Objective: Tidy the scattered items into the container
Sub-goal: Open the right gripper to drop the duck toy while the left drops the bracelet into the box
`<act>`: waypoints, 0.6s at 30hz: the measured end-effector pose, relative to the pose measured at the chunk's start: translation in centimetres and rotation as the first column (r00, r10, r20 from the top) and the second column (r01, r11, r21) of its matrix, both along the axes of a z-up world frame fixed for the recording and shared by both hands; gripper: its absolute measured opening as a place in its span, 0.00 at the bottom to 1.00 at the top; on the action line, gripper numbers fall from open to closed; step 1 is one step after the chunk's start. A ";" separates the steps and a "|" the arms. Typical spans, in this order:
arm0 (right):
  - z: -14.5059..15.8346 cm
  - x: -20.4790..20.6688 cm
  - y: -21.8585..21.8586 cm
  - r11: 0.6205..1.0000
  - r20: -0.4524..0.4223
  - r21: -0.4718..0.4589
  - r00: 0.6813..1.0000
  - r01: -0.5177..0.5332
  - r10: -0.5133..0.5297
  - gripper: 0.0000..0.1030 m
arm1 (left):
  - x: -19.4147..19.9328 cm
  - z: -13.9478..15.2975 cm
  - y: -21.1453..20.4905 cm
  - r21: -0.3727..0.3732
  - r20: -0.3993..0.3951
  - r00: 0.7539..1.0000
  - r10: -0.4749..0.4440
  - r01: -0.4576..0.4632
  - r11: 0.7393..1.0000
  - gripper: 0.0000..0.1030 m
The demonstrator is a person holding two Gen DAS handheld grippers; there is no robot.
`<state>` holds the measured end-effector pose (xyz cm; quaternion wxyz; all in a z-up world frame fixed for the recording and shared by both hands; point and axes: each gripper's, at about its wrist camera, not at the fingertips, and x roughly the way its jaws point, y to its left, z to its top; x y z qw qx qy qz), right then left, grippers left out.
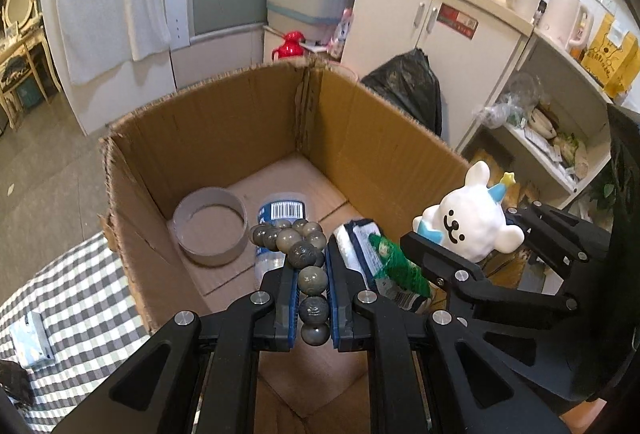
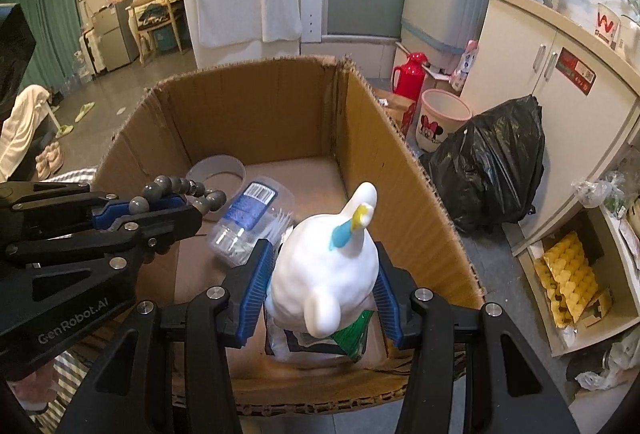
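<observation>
Brown corrugated cardboard is filling my left wrist view: the open box (image 1: 224, 137) is sitting below my left gripper (image 1: 310, 266), whose blue-padded jaws are standing almost together and pinching a string of grey-brown beads (image 1: 308, 258); part of the strand is running back between the pads, and the rest is bunching at the fingertips over the box interior. On the box floor I am seeing a grey ring-shaped container (image 1: 211, 230), a clear plastic bottle with a blue label (image 1: 280, 211) lying on its side just beside it, and a white and green packet (image 1: 380, 266) near the right wall. At the right, my right gripper (image 1: 468, 246) is holding a white rabbit figure (image 1: 468, 226) with a blue hat over the box's right edge. In my right wrist view, the right gripper (image 2: 322, 274) is standing partly open, its pads pressing both sides of the rabbit figure (image 2: 326, 266), which is hanging above the packet (image 2: 352, 338) inside the box (image 2: 256, 113). The left gripper (image 2: 192, 211) is reaching in from the left with the beads (image 2: 180, 189) draped over it, above the bottle (image 2: 252, 213) and the ring container (image 2: 220, 169).
</observation>
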<state>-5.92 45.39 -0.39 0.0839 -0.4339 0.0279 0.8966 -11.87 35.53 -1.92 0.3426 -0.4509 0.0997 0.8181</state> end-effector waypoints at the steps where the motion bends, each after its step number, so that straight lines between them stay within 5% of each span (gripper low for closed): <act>1: -0.1 0.0 0.0 1.000 0.002 -0.001 1.000 0.000 0.000 0.47 | -0.1 -0.2 0.0 -0.003 0.009 1.000 0.000 0.000 1.000 0.11; 18: 0.9 0.0 -0.6 1.000 -0.020 0.010 1.000 0.004 -0.004 0.47 | -0.5 0.0 -0.5 -0.003 0.009 1.000 0.021 -0.021 1.000 0.13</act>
